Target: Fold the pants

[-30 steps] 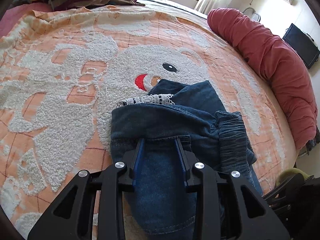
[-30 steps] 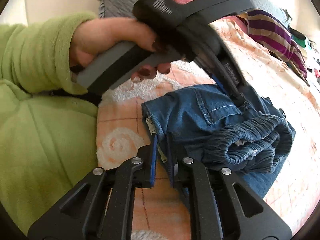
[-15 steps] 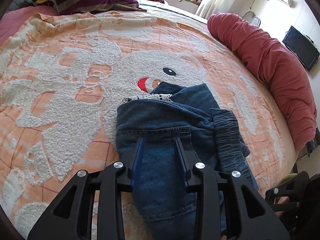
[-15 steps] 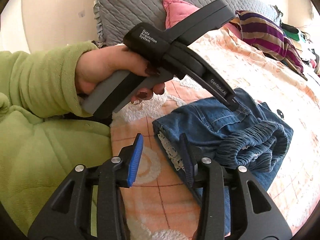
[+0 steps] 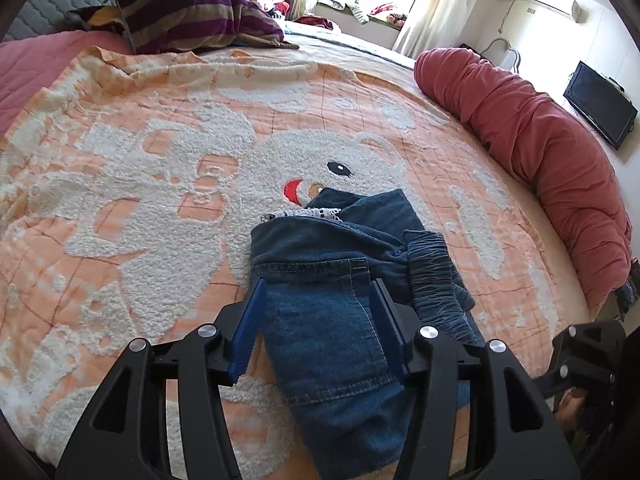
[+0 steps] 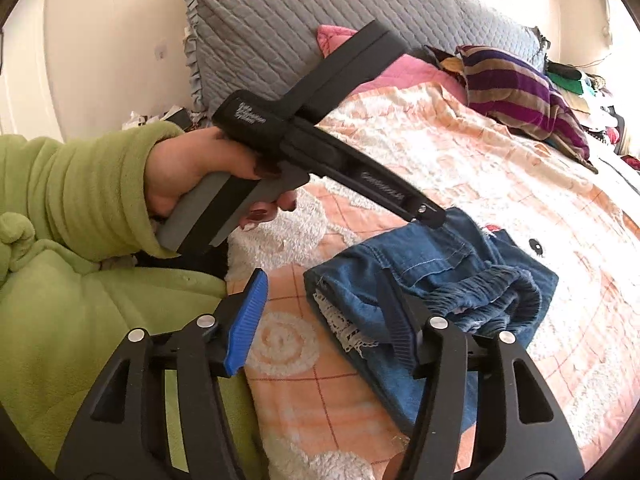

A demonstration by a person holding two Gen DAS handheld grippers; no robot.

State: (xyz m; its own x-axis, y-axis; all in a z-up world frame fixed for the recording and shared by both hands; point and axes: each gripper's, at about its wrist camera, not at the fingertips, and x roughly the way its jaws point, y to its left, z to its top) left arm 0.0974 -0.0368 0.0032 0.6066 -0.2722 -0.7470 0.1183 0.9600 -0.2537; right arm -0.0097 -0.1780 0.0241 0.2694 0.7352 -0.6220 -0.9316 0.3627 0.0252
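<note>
Both tongs are spreading: left tongs [image 5: 318, 322] and right tongs [image 6: 326, 312] have jaws opening now, w/ nothing pinched. A sec ago the left jaws were narrower around the denim and the right ones were nearly pressed together at the lace-trimmed edge; now both have let go and pulled up and back a bit. Pants [image 5: 344, 304] lie as a compact folded bundle on the orange bear blanket [image 5: 160, 200], approx. mid-bed, elastic waistband bunched along one side, white lace hem peeking out at the far end in the left view. In the left view denim shows between the left pads but they stand clear of it; in the right view the right pads straddle the blanket, w/ the bundle's corner just beside the inner pad. The hand [image 6: 188, 176] in a green sleeve holds the left tool's handle above the bundle. Reads like the last fold is placed and released, so the task looks about finished, maybe a tidy-up left. No containers in view, nothing to report there.
</note>
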